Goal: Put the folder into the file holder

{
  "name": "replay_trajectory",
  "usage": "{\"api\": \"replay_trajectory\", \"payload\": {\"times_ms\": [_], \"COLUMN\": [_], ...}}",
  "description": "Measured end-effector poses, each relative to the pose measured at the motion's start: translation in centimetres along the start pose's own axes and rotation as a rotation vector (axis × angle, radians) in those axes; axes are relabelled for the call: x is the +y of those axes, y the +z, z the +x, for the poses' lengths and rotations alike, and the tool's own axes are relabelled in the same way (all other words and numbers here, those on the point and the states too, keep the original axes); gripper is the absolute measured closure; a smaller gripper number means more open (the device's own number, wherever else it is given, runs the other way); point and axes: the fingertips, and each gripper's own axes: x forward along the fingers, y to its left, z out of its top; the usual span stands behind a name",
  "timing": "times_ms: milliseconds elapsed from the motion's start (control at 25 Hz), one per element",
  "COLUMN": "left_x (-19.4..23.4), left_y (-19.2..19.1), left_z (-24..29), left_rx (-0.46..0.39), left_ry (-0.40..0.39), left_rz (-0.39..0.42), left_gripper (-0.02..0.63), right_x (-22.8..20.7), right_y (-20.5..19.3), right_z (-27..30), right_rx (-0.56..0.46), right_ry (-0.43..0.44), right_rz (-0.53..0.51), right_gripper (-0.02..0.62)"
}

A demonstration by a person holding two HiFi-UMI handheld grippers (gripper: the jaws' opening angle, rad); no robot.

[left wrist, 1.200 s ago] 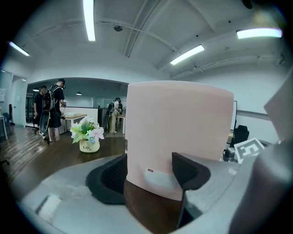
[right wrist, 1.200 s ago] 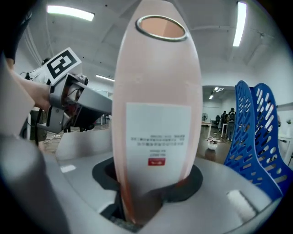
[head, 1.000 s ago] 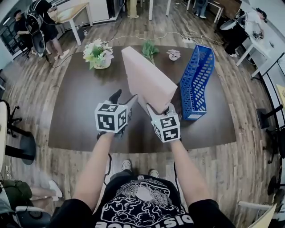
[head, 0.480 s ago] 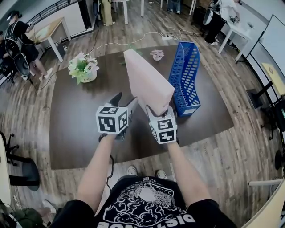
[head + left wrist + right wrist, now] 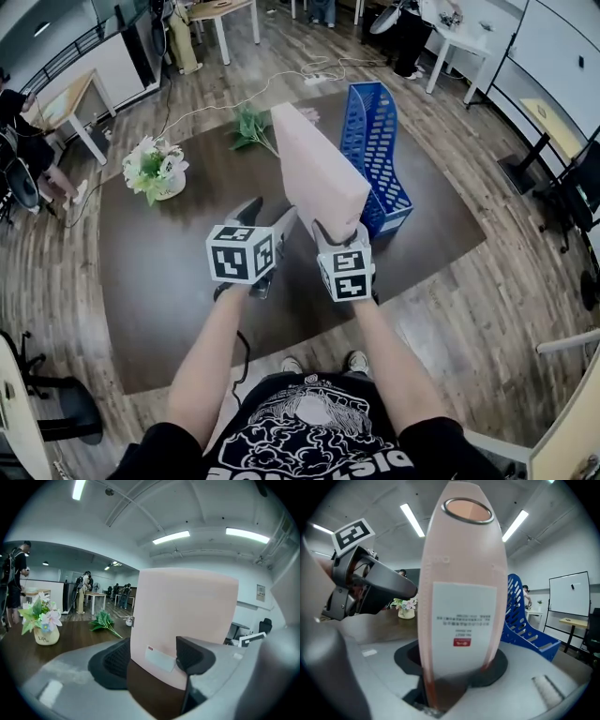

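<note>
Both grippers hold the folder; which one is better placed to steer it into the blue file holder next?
Right, probably. The right gripper clamps the folder at its spine, on the side nearest the file holder; the left gripper holds the side away from it.

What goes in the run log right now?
pink folder: lifted | left tongs: shut on folder | right tongs: shut on folder | blue file holder: empty, beside it
</note>
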Motion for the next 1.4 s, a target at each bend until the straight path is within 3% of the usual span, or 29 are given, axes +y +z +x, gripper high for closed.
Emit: {"api": "replay_trajectory", "payload": {"times_ms": [240,720,1400], "left_x": [-0.3,-1.0,-4.8], "left_y": [-1.0,-1.1,1.4], "left_z": [0.5,1.1,2.3], "left_rx": [0.032,0.047,0.026], "left_ry": [-0.063,-0.112,-0.159], "left_rz": [-0.018,0.006,0.062], "left_gripper": [0.290,0.290,0.290], "right_x": [-1.0,-1.3,-6.2], "right_y": [-0.2,0.9,10.3], "right_z": [-0.2,-2.1,-8.7], "right_rx": [-0.002,-0.042,-0.327], "right_ry": [-0.065,-0.032,-0.102], "right_rz": [0.023,0.036,0.110], "right_gripper": [0.404,0.467,0.480]}}
